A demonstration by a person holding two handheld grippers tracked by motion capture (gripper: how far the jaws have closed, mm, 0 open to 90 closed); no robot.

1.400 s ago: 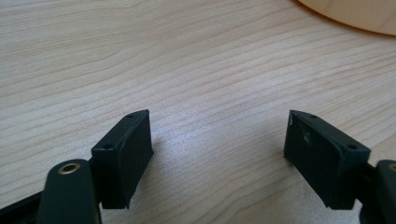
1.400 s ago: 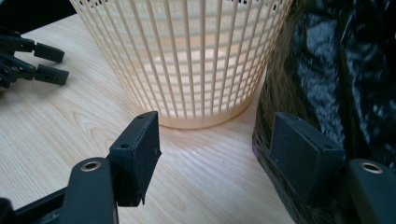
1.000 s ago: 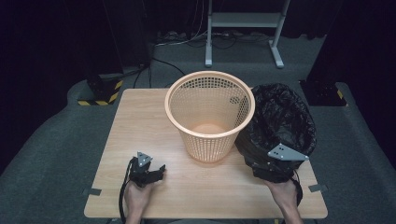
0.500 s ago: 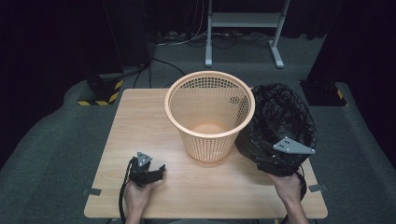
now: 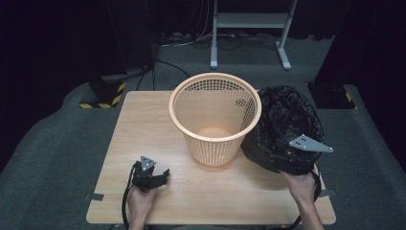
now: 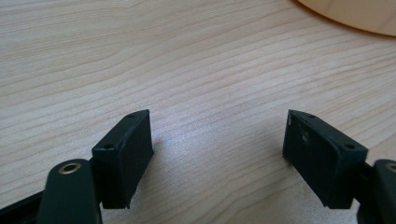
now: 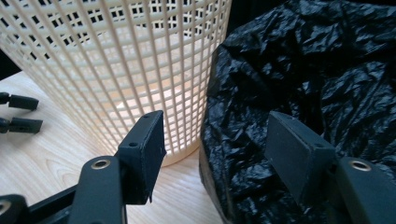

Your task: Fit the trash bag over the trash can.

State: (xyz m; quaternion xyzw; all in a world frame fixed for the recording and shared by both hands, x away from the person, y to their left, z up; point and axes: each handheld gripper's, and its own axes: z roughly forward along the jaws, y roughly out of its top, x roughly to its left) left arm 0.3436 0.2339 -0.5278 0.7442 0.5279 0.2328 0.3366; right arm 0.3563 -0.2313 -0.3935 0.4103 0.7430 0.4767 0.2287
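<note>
a pale wood-grain desk (image 5: 143, 139) stands on grey carpet in a dark room, with black-and-yellow hazard tape (image 5: 103, 98) on the floor off its far left corner and a grey metal stand (image 5: 249, 28) behind it. an orange plastic mesh wastebasket (image 5: 215, 117) stands upright at the middle of the desk, and a crumpled black plastic bin bag (image 5: 282, 127) sits touching its right side, toward the desk's right edge.

since half a second ago the right tool (image 7: 212, 144) has lifted slightly at the bag's near side; the left tool (image 5: 152, 175) has not moved.

the left tool rests near the desk's front left corner, its jaws spread wide over bare wood and holding nothing. the right tool's jaws are also wide apart, gripping nothing; one points at the basket's base and the other lies against the bag's folds.
</note>
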